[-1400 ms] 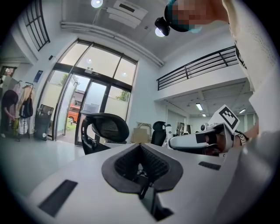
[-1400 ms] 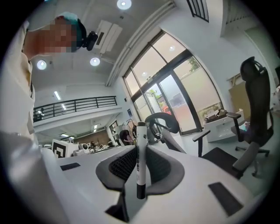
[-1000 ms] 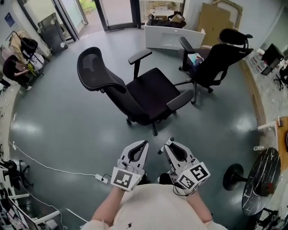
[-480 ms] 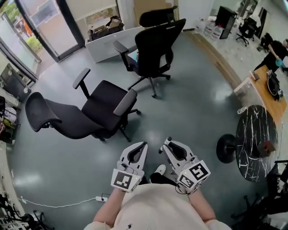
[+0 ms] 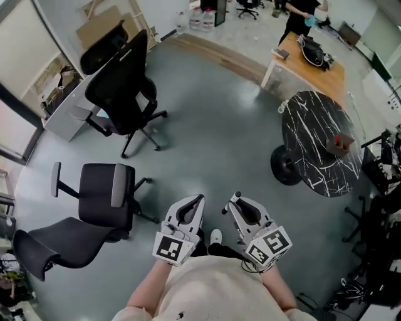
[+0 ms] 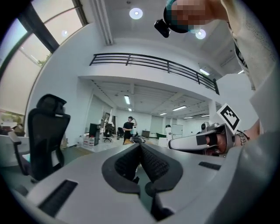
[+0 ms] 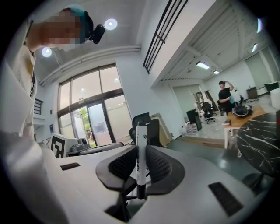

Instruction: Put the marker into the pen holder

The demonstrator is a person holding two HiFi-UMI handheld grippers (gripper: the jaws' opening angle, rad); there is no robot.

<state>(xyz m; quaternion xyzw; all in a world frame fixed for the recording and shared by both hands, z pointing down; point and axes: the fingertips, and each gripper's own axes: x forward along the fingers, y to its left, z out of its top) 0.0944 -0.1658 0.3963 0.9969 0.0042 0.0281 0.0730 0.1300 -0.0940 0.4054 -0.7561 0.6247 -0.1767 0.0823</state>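
A white marker with a black cap stands upright between the jaws of my right gripper, which is shut on it. In the head view both grippers are held close to the person's chest: left gripper, right gripper. The marker itself does not show there. My left gripper has its jaws pressed together with nothing between them. A small brown-red container sits on a round black marble table to the far right; whether it is the pen holder I cannot tell.
Two black office chairs stand on the grey floor to the left. A wooden desk with a person beside it lies behind the round table. Dark equipment and cables crowd the right edge.
The head view has swung right: the chairs slid to the left and the round black table and wooden desk came further into view. Both grippers stay in place, unchanged.
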